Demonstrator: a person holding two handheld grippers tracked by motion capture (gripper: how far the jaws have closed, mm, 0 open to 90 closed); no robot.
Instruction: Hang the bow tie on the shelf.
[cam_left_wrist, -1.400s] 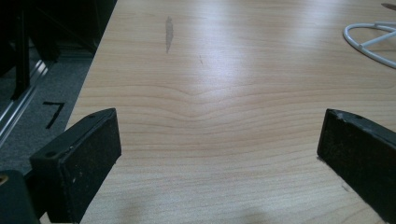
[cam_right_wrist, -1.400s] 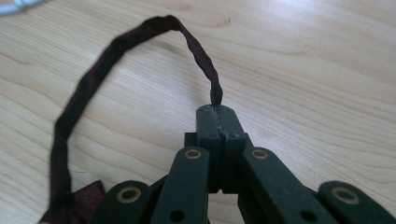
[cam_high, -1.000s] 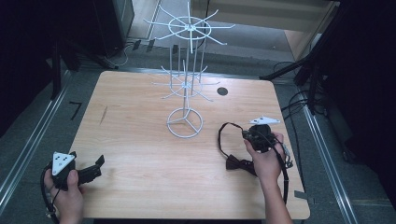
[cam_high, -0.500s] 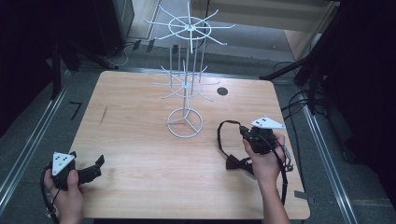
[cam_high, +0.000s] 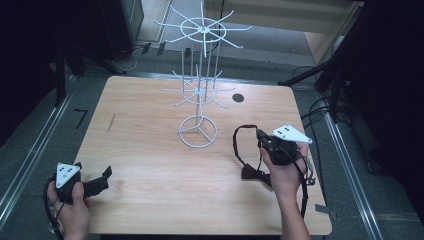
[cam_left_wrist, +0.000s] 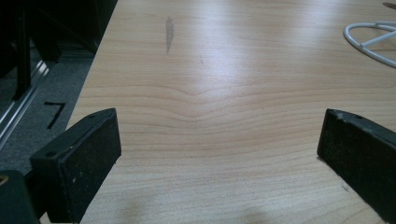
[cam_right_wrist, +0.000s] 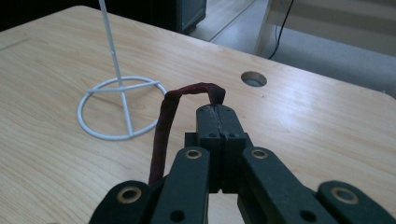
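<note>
Dark-red strap (cam_right_wrist: 164, 126) now lifted higher off the tabletop (cam_high: 150, 150) — right gripper (cam_right_wrist: 217, 112) fingers pinching it; left gripper (cam_left_wrist: 219, 154) fingers spread, idle.

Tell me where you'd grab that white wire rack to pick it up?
Probably the thin upright pole of the white wire rack, between its ring base and the lower tier of arms, coming in level from the person's side. That stretch is bare, while the spokes above stick outward and could snag. The open left gripper is free; the right gripper is shut on a dark red strap.
</note>
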